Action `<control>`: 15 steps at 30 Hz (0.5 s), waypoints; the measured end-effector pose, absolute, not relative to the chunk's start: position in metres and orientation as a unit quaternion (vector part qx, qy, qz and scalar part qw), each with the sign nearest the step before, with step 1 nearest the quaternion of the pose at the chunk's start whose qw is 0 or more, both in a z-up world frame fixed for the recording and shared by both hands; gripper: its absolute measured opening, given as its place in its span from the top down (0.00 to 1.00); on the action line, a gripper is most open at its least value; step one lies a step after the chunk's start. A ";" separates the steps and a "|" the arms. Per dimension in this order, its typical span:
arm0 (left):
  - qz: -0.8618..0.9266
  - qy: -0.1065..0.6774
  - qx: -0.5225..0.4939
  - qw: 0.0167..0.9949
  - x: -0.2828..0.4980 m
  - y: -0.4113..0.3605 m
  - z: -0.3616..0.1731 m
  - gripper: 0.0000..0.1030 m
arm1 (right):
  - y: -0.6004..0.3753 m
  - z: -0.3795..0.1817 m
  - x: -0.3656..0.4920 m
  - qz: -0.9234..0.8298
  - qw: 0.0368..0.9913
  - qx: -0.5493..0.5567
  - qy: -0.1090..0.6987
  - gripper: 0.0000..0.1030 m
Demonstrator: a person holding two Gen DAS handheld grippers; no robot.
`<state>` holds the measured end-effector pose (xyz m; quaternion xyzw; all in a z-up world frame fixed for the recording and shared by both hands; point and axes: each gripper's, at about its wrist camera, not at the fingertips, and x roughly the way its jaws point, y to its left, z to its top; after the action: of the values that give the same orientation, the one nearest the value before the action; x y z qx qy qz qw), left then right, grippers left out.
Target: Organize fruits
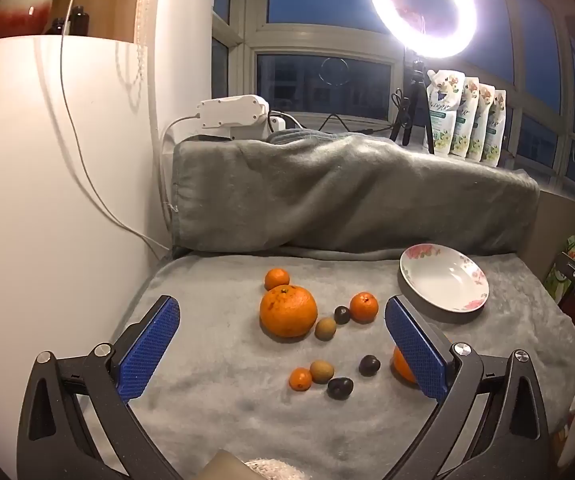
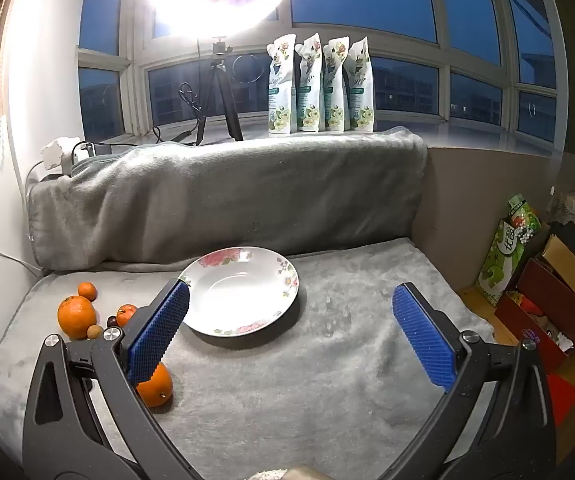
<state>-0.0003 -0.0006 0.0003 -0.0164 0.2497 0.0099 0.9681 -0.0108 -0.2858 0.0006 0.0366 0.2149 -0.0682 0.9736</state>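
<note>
Haven't grabbed anything yet: my left gripper (image 1: 283, 344) and right gripper (image 2: 291, 332) both gape wide, empty. Oranges, like the big orange (image 1: 288, 311), sit mid-blanket (image 1: 227, 400); flowered plate (image 2: 207, 316) waits near the back-right corner. Next I'd close on one fruit.

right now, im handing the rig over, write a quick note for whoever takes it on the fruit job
Left claw: open, empty, hovering over the fruit.
Right claw: open, empty, near the plate.
Fruit: all loose on the grey blanket. Big orange, small oranges, one orange by the right claw's left finger, brown fruits, dark fruits.
Done: nothing; the plate is empty.
Left: probably move every fruit onto the plate.
</note>
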 end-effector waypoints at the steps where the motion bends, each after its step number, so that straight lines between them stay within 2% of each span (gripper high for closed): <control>1: 0.009 0.250 -0.018 0.968 0.000 0.000 0.000 0.01 | -0.286 0.001 -0.011 -0.067 0.974 0.039 0.213 0.00; 15: 0.011 0.245 -0.016 0.969 -0.002 0.002 0.008 0.01 | -0.282 0.001 -0.014 -0.060 0.975 0.034 0.211 0.00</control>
<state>-0.0017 0.0015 0.0080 -0.0159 0.2450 0.0109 0.9693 -0.0145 -0.2818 0.0009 0.0341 0.2111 -0.0601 0.9750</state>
